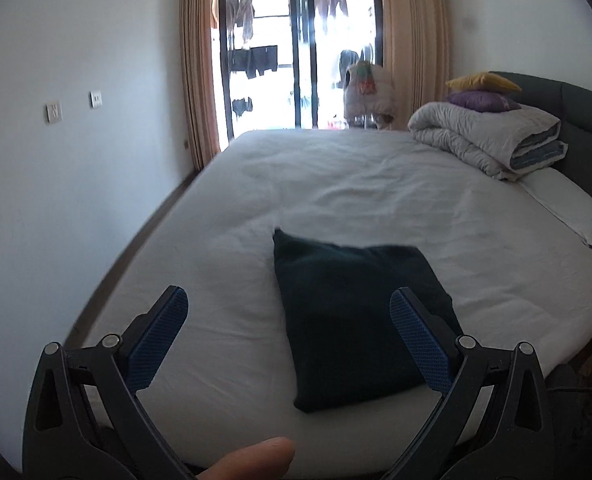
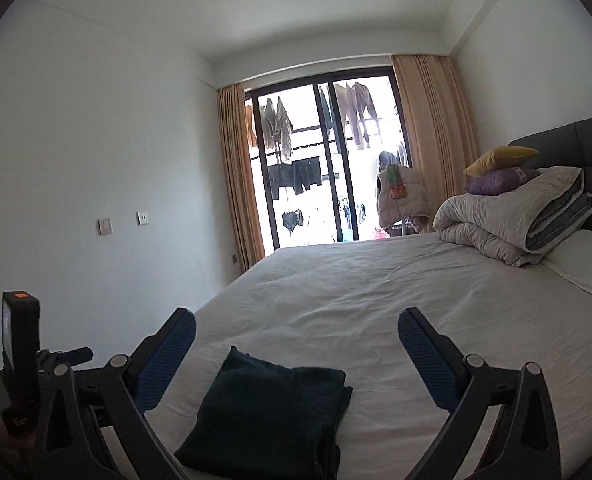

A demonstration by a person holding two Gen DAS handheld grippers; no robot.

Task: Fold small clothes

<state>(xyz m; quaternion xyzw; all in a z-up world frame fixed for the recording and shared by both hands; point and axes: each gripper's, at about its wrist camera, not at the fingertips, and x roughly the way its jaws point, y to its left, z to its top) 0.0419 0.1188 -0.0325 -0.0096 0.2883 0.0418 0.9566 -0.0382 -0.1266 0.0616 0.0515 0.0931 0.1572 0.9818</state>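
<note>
Lying flat on the white-sheeted bed [image 1: 335,184], the dark green folded garment [image 1: 355,328] forms a neat, roughly square packet of soft knit fabric. In the left wrist view it sits in the lower centre of the frame; in the right wrist view it sits at the bottom centre, its layered edges visible along the right side.

The left gripper [image 1: 290,310] is at the bottom of its own frame with its blue-padded fingers [image 1: 158,336] spread wide apart — nothing is clamped between them. The right-hand finger overlaps the garment's edge in the picture, but whether it touches the cloth cannot be told. A fingertip of the person [image 1: 252,460] shows at the bottom edge of the frame.

The right gripper [image 2: 296,328] likewise has its fingers [image 2: 168,360] set wide apart and empty, framing the garment from above it in the picture and clear of the cloth. A black device with an orange label [image 2: 20,336] stands at the lower left of this frame.

Other items noted:
- a folded grey quilt [image 1: 491,136] at the right of the bed, against the dark grey padded headboard [image 1: 575,108];
- a yellow cushion [image 1: 483,80] stacked on a purple cushion [image 1: 479,100] atop the quilt;
- a white pillow [image 1: 571,208] at the right edge;
- a dark-framed glass sliding door [image 1: 296,52] at top centre, flanked by peach curtains [image 1: 198,72], with clothes hanging outside;
- two wall sockets [image 1: 54,112] on the white wall at the left.
</note>
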